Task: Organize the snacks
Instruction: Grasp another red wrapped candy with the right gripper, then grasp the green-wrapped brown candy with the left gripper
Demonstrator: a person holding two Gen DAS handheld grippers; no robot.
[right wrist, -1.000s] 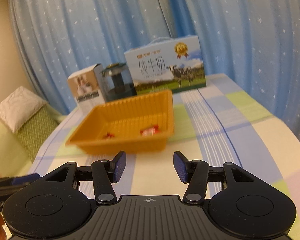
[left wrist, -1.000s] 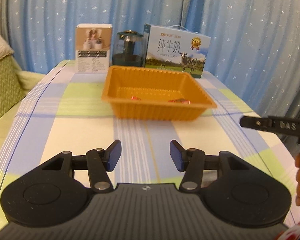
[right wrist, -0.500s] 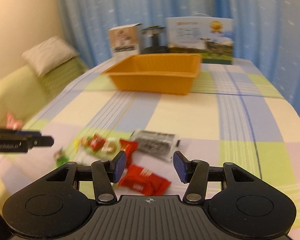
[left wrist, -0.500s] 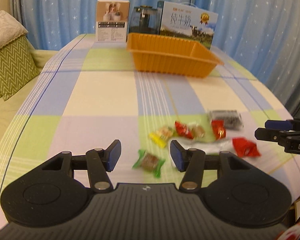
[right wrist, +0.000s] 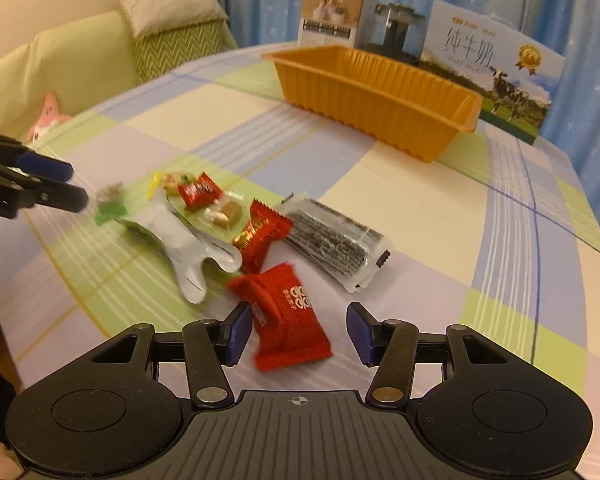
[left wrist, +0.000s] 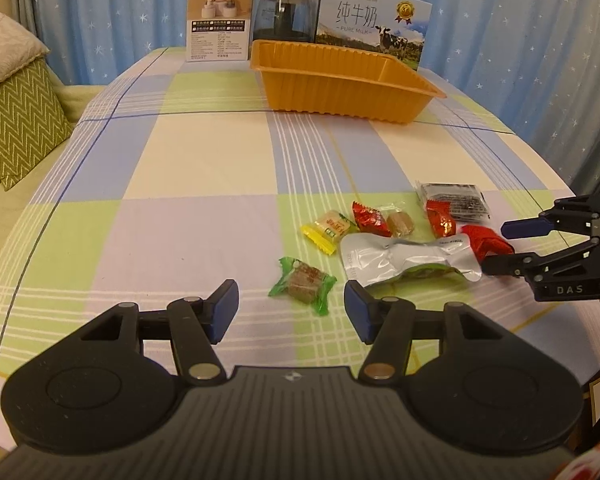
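Several wrapped snacks lie in a loose pile on the checked tablecloth. My left gripper point(left wrist: 291, 307) is open just behind a green-wrapped candy point(left wrist: 302, 283). A yellow candy point(left wrist: 329, 230) and a silver pouch point(left wrist: 408, 260) lie beyond it. My right gripper point(right wrist: 298, 333) is open with a red packet point(right wrist: 286, 316) between its fingers on the table. It also shows at the right edge of the left wrist view point(left wrist: 496, 246). An orange tray point(left wrist: 342, 76) stands at the far end; its inside is hidden.
A milk carton box point(left wrist: 370, 20), a dark glass jar point(left wrist: 284, 14) and a white box point(left wrist: 219, 20) stand behind the tray. A black-and-clear packet point(right wrist: 334, 240) lies right of the pile. Green cushions point(left wrist: 12, 120) sit off the table's left edge.
Both grippers drew back from the orange tray to the near end of the table and dropped low over the snack pile. Both stayed open.
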